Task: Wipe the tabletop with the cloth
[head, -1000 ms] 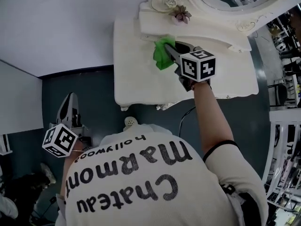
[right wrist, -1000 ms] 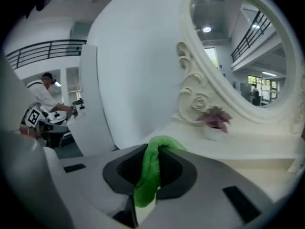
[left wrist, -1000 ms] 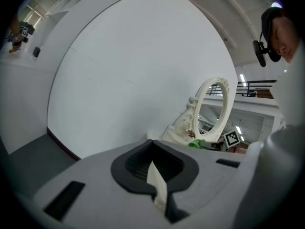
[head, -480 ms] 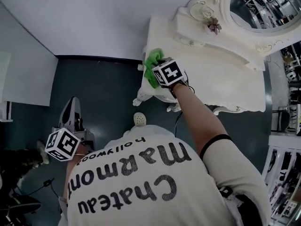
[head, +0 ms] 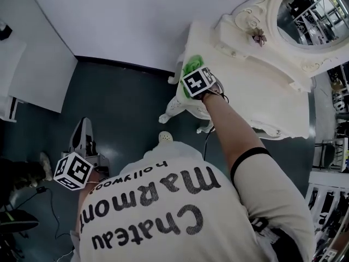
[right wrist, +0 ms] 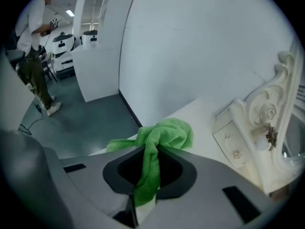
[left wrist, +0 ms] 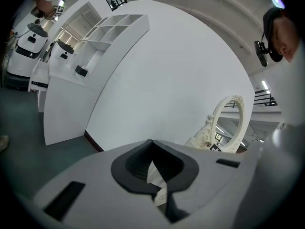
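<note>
The green cloth [head: 193, 64] lies bunched at the left end of the white tabletop [head: 245, 91], close to its corner. My right gripper [head: 192, 73] is shut on it, with its marker cube just behind. In the right gripper view the cloth [right wrist: 167, 132] is pinched between the jaws of the right gripper [right wrist: 151, 152] and spills forward onto the tabletop [right wrist: 205, 111]. My left gripper [head: 82, 129] hangs low at the person's left side over the dark floor, away from the table. In its own view the left gripper [left wrist: 152, 149] holds nothing, its jaws together.
An ornate white mirror [head: 305, 10] with small drawers [right wrist: 236, 137] stands along the table's back. A white wall runs behind the table's left end. A white cabinet [head: 11, 86] stands at far left, a cable [head: 49, 201] lies on the floor, and another person [right wrist: 35, 56] stands farther off.
My right gripper has dragged the green cloth from beside the mirror base to the left end of the tabletop. The left gripper has stayed low at the side.
</note>
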